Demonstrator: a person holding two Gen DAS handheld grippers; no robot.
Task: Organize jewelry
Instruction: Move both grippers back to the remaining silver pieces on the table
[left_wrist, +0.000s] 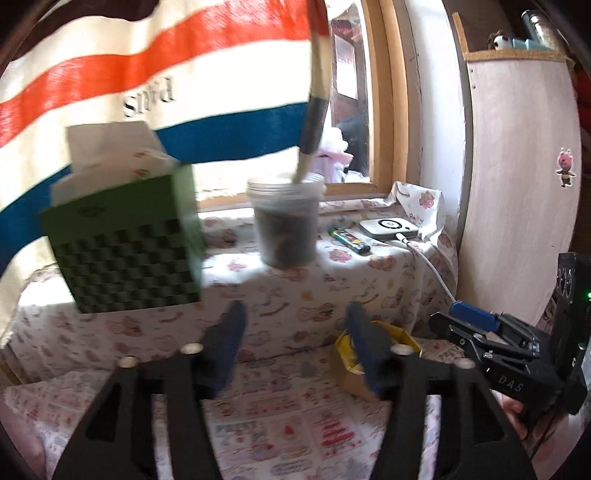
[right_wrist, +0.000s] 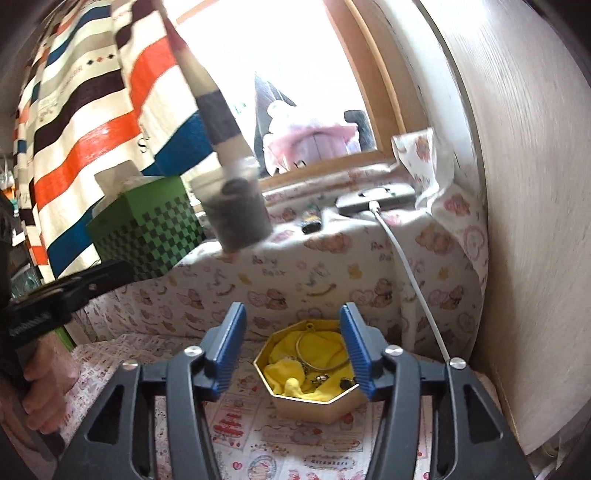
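A gold octagonal jewelry box (right_wrist: 314, 398) lined with yellow cloth (right_wrist: 321, 350) sits on the patterned cloth; a thin bangle (right_wrist: 314, 363) and small pieces of jewelry (right_wrist: 321, 378) lie inside. My right gripper (right_wrist: 291, 343) hovers above the box's near side, open, nothing between its blue pads (right_wrist: 231, 343). In the left wrist view the same box (left_wrist: 351, 369) shows partly behind the right finger. My left gripper (left_wrist: 295, 332) is open and empty too, left of the box. The right gripper's body (left_wrist: 498, 343) shows at the right edge there.
On the raised ledge stand a green checkered tissue box (left_wrist: 125, 251), a clear plastic cup (left_wrist: 286, 221) with dark contents, a lighter (left_wrist: 349, 240) and a white device (left_wrist: 388, 229) with a cable (right_wrist: 406, 266). A striped curtain (left_wrist: 147, 74) hangs behind. A wooden panel (left_wrist: 517, 184) stands at right.
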